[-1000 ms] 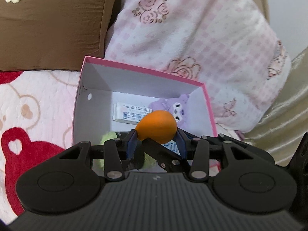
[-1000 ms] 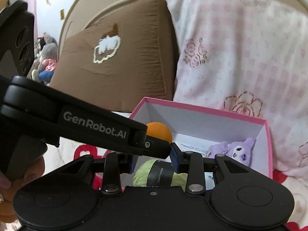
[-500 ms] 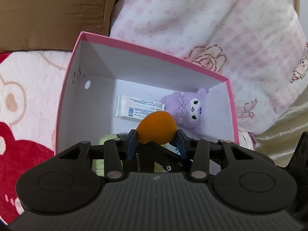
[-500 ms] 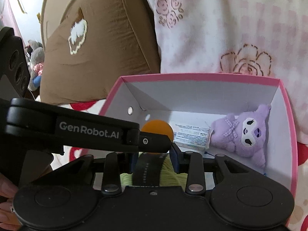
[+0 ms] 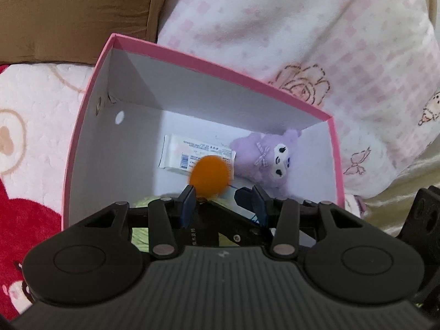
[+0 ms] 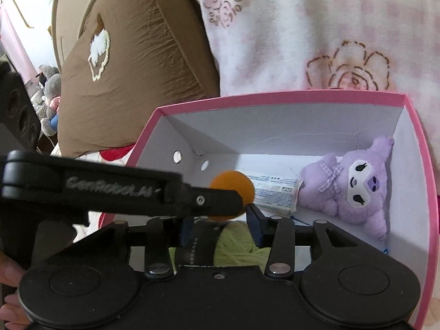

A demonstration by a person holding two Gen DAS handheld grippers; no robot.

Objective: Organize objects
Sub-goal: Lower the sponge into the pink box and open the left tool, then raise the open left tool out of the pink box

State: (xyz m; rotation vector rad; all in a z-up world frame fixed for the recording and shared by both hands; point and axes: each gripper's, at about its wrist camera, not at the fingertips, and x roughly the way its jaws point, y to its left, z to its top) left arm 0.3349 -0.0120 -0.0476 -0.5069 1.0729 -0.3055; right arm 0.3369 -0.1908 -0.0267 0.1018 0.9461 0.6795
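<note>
A pink box with white walls (image 5: 214, 63) sits on the bed; it also shows in the right wrist view (image 6: 277, 97). Inside lie a purple plush toy (image 5: 271, 159) (image 6: 349, 189), a white carton (image 5: 181, 156) (image 6: 275, 192) and green yarn with a black band (image 6: 233, 250). My left gripper (image 5: 222, 202) is over the box with its jaws apart. A blurred orange ball (image 5: 210, 176) (image 6: 233, 187) is in mid-air just beyond its fingertips, free of the pads. My right gripper (image 6: 217, 225) is shut on the green yarn over the box.
A brown pillow (image 6: 132, 63) and a pink-and-white fleece blanket (image 5: 316, 41) lie behind the box. A red-and-white bear-pattern cover (image 5: 30, 137) is to the left. My left gripper's black arm (image 6: 110, 189) crosses the right wrist view.
My left gripper has opened and let go of the orange ball, which is dropping into the box. Both grippers have moved further over the box.
</note>
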